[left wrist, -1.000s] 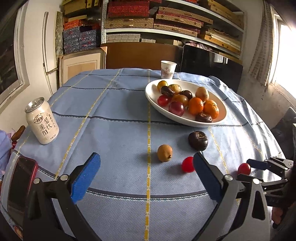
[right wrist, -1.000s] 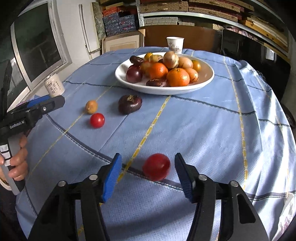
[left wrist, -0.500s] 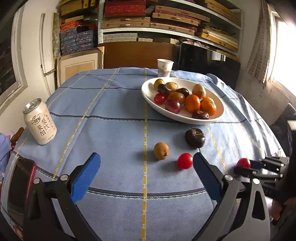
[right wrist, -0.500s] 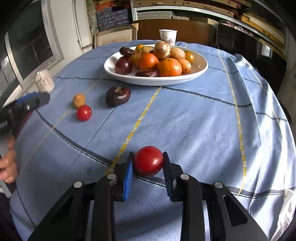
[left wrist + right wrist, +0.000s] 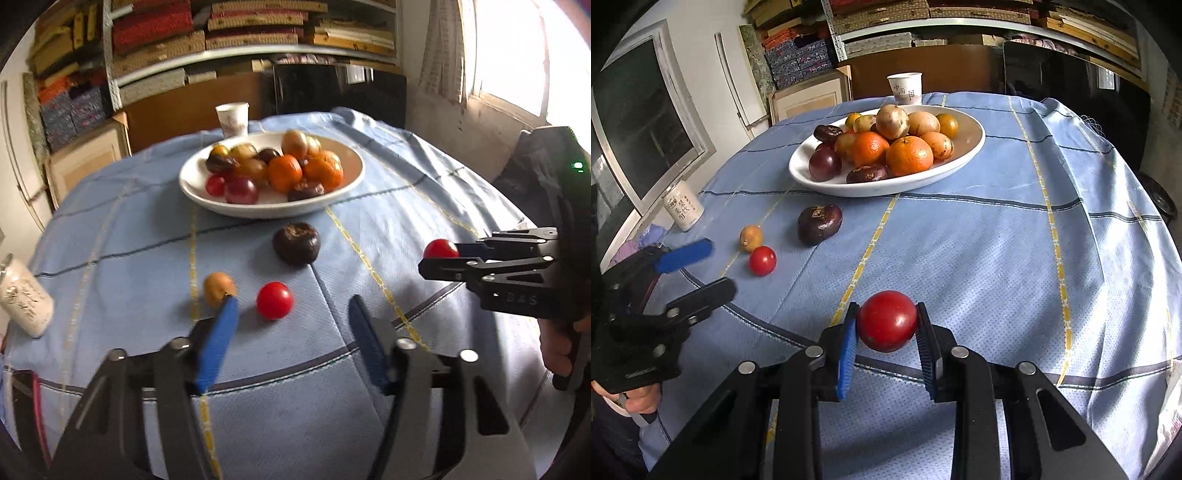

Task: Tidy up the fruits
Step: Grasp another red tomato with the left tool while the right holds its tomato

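Clamping a tomato (image 5: 887, 320) in the right gripper (image 5: 886, 341), raised off the cloth (image 5: 979, 251); left gripper (image 5: 291, 345) spread wide, nothing held.

My left camera looks along its fingers from low at the table's near edge toward the white bowl (image 5: 273, 210). My right camera faces the same bowl (image 5: 886, 188) from farther right. Both share the bowl and the loose fruit before it.

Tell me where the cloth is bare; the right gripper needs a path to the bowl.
Bare: the blue cloth between the gripped tomato and the white bowl, and rightward to the table edge. Crowded: left, around the dark fruit, brown fruit, loose tomato.
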The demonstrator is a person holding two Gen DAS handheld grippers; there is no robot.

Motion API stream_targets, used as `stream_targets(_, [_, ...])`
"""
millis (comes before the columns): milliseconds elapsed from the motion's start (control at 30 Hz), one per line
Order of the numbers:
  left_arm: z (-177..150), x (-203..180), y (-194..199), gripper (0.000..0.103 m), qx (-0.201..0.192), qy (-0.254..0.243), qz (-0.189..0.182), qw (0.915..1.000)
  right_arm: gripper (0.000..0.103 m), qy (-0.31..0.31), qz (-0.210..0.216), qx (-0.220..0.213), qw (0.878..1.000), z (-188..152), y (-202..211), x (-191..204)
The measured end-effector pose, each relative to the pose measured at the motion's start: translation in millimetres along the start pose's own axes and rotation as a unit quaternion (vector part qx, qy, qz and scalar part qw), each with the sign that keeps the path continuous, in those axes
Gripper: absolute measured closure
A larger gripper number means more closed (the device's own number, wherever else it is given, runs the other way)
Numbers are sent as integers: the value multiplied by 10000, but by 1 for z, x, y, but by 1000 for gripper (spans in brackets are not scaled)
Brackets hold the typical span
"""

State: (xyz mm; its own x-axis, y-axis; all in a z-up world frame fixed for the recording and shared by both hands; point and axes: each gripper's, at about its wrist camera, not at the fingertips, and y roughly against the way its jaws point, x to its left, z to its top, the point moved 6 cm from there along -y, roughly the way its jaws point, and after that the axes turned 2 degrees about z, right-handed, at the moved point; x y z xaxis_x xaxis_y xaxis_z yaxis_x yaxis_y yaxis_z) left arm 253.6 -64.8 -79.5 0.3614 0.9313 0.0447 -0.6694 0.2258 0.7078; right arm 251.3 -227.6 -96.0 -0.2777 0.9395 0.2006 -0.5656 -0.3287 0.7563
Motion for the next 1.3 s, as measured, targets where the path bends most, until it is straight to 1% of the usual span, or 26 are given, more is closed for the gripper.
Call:
stream_targets(133, [2, 2, -10, 57, 84, 120, -107, 9998, 73, 16, 30, -25, 10000, -1, 2, 1])
stream_targets(200, [4, 2, -13, 61, 109, 120, -102, 9998, 72, 17, 38, -18, 10000, -1, 2, 1])
stream_targets(367, [7, 0, -25, 64, 244, 61, -79, 9997, 72, 51, 71, 19, 10000, -2, 2, 3])
stream_targets(800, [13, 11, -46, 64, 463, 132, 159, 9987, 72, 66, 76, 14, 9999, -2, 2, 4])
stream_targets(967, [12, 15, -56, 64, 617, 188, 144, 9978, 72, 62, 83, 11, 9999, -2, 3, 4])
stream_targets(1033, [12, 15, -57, 65, 623, 172, 139, 9978, 72, 58, 82, 13, 9999, -2, 3, 4])
stream_targets(1133, [12, 15, -58, 68, 626, 169, 133, 9978, 72, 55, 79, 13, 10000, -2, 3, 4])
stream_targets(1200, [11, 15, -58, 76, 638, 187, 125, 9977, 72, 48, 73, 12, 10000, -2, 2, 4])
stream_targets(1300, [11, 15, -58, 78, 648, 205, 128, 9976, 72, 34, 82, 16, 10000, -2, 2, 3])
